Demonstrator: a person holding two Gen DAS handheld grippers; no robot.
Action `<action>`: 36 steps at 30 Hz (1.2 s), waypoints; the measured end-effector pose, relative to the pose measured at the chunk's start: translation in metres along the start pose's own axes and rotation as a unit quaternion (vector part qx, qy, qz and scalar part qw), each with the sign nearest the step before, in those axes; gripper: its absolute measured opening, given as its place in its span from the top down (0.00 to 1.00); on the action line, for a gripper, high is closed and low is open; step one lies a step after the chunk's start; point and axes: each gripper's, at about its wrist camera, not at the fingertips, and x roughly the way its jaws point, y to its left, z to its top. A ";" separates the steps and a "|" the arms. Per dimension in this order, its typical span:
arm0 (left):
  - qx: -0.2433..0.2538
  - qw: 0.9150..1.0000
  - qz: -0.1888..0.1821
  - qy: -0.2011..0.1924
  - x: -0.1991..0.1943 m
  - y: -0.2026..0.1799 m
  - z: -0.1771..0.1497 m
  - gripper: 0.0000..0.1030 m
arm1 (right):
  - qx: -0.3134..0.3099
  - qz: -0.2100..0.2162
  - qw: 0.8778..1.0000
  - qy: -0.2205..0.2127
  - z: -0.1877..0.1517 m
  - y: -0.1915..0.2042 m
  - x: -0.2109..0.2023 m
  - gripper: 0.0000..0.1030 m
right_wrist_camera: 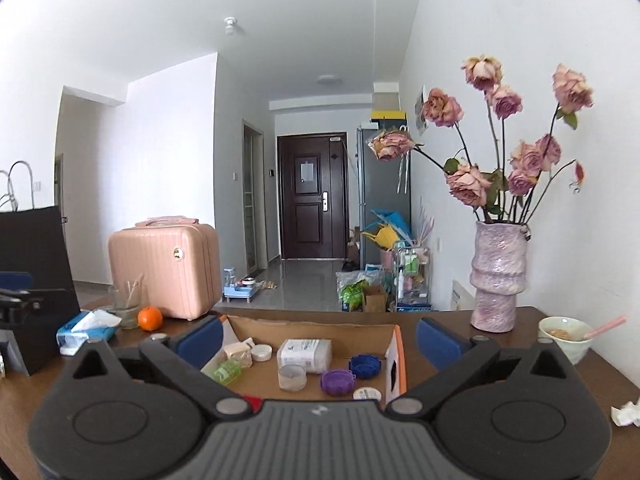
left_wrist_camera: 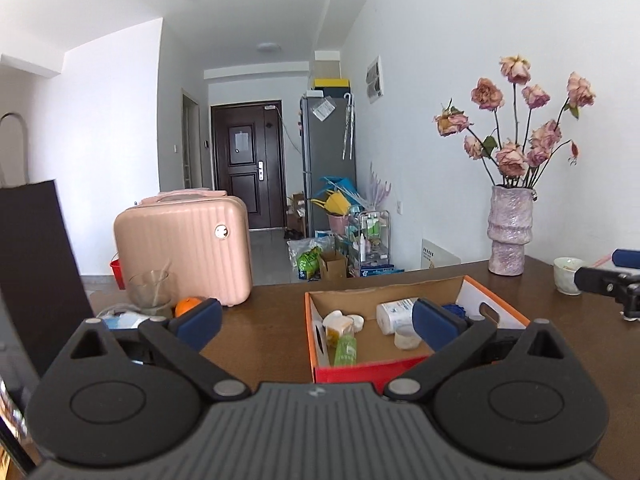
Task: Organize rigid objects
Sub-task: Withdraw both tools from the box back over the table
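Note:
An orange-edged cardboard box sits on the brown table. It holds a white bottle, a green bottle, a small clear cup, a cream jar and purple and blue caps. My left gripper is open and empty above the box's near left corner. My right gripper is open and empty above the box.
A pink case, a glass, an orange and tissues stand left. A black bag is far left. A vase of roses and a bowl stand right. Crumpled paper lies near the right edge.

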 end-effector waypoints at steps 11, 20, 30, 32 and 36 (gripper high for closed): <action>-0.009 1.000 0.008 0.005 -0.064 0.003 -0.056 0.00 | -0.009 0.011 1.000 0.017 -0.048 0.010 -0.060 0.00; -0.028 0.998 0.009 0.053 -0.115 0.006 -0.106 0.00 | -0.002 0.034 0.997 0.068 -0.102 0.020 -0.117 0.00; -0.027 0.993 0.027 0.111 -0.107 0.010 -0.123 0.00 | -0.037 -0.014 0.993 0.113 -0.134 0.026 -0.126 0.00; -0.031 0.992 0.024 0.124 -0.099 0.009 -0.125 0.00 | -0.023 -0.013 0.992 0.120 -0.134 0.020 -0.122 0.00; -0.017 0.991 0.026 0.133 -0.087 0.004 -0.125 0.00 | -0.002 -0.022 0.991 0.132 -0.135 0.011 -0.110 0.00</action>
